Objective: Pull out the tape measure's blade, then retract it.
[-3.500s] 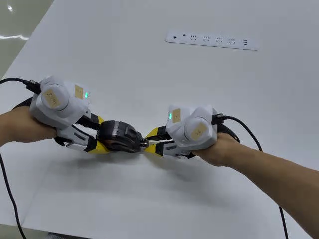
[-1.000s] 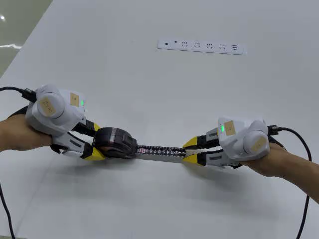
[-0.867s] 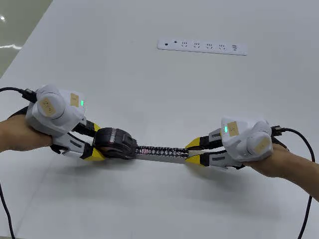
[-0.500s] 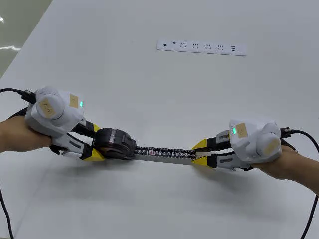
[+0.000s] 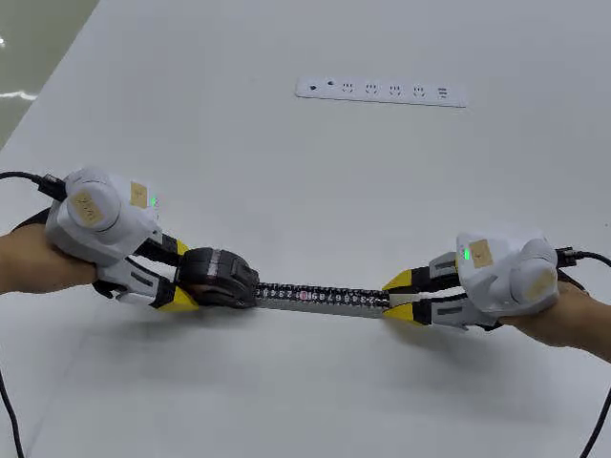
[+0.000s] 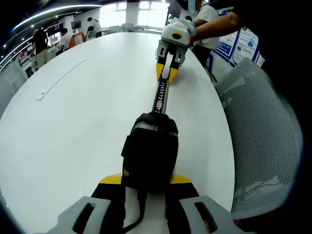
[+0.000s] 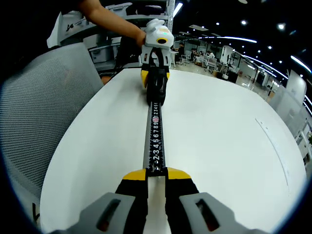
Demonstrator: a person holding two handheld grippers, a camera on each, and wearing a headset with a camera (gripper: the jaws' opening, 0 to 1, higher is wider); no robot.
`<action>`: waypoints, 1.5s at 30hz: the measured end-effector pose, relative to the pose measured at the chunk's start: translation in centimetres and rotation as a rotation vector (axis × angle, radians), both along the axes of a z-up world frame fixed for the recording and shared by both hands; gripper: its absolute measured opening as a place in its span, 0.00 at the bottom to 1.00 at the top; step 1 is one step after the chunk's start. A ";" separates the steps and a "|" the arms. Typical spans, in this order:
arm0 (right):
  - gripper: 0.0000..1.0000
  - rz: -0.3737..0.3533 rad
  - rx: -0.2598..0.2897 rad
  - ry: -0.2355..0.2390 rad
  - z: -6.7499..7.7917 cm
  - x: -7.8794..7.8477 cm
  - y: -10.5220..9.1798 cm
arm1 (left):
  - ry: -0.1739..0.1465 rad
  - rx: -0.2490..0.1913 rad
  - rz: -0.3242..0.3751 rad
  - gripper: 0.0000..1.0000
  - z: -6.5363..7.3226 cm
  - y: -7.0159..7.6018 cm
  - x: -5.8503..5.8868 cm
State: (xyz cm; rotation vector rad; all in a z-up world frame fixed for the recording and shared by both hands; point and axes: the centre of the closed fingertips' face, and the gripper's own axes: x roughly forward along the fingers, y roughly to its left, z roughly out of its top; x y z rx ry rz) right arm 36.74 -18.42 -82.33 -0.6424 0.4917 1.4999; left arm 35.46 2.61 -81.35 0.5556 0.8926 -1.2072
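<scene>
I am holding the tape measure (image 5: 220, 277) in my left gripper (image 5: 184, 275). Its two yellow-tipped jaws are clenching the black case from either side, down on the white table (image 5: 286, 172) at my left. In the left gripper view the case is sitting right between the jaws, with its mouth pointing away from me. My right gripper (image 5: 397, 297) is pinching the tip of the blade (image 5: 320, 296), jaws closed on it, off to my right and well apart from the case. The blade is stretching in a straight line between the two grippers, running low over the tabletop with its printed numbers facing up. In the right gripper view I am reading the digits running away from my jaws toward the case, with a red mark partway along. I cannot tell whether the blade is touching the table. A white power strip (image 5: 380, 92) is lying flat on the far side of the table, well apart from both grippers. A grey mesh chair (image 6: 263, 141) is standing beside the table's edge
</scene>
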 end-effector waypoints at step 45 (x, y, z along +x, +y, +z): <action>0.10 -0.058 -0.099 -0.006 0.1 0.1 -7.9 | 0.018 0.016 -0.007 0.28 0.0 -0.2 0.1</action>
